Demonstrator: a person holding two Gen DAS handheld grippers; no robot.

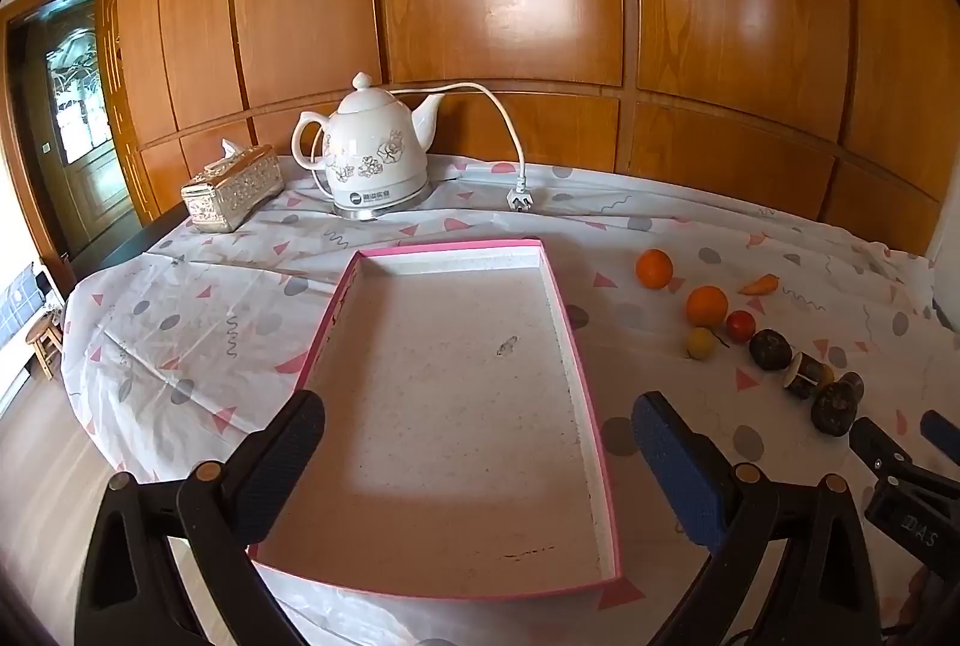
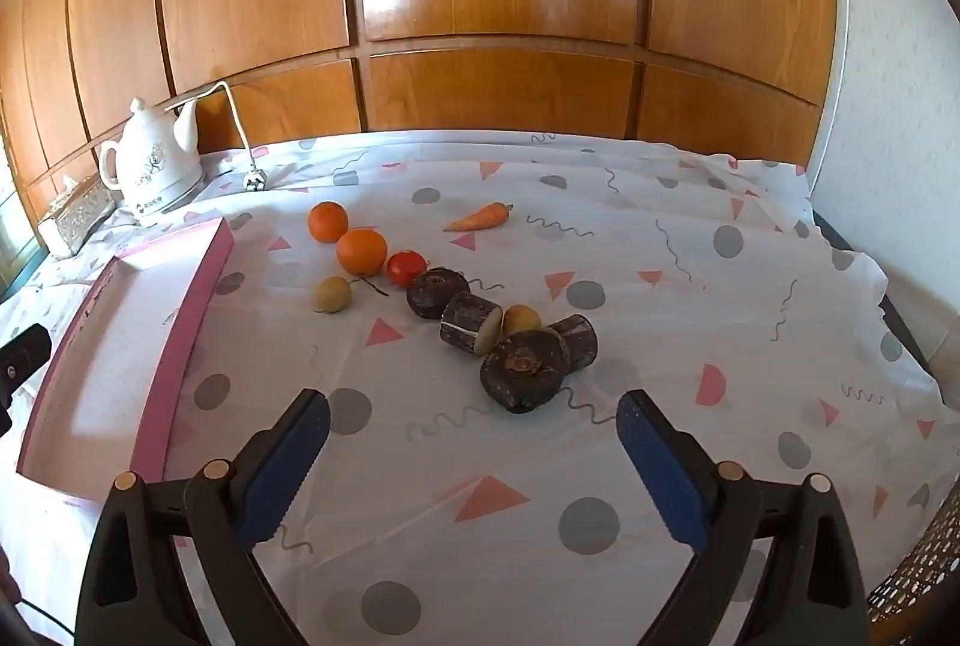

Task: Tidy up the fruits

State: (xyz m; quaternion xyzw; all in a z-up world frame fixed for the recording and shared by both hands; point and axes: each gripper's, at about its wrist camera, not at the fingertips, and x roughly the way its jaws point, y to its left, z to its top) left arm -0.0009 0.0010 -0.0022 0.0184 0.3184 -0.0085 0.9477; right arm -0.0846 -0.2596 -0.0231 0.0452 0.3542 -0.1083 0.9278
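A shallow pink-rimmed tray (image 1: 555, 286) lies bare on the patterned tablecloth, and my left gripper (image 1: 474, 442) hangs open above its near half. In the right wrist view the tray (image 2: 198, 310) is at the left. Right of it lies a row of produce: two oranges (image 2: 328, 221) (image 2: 361, 251), a red tomato (image 2: 405, 267), a small yellow fruit (image 2: 333, 293), dark round roots (image 2: 433, 292) (image 2: 523, 368), cut dark stalk pieces (image 2: 471, 323) and a carrot (image 2: 480, 217) farther back. My right gripper (image 2: 471, 436) is open, just short of the nearest dark root, nothing between its fingers.
A white ceramic kettle (image 1: 375, 153) with its loose cord and plug (image 1: 519, 199) stands at the back left by the wooden wall panels. A silver tissue box (image 1: 231, 190) sits left of it. The table edge drops off at the left and right.
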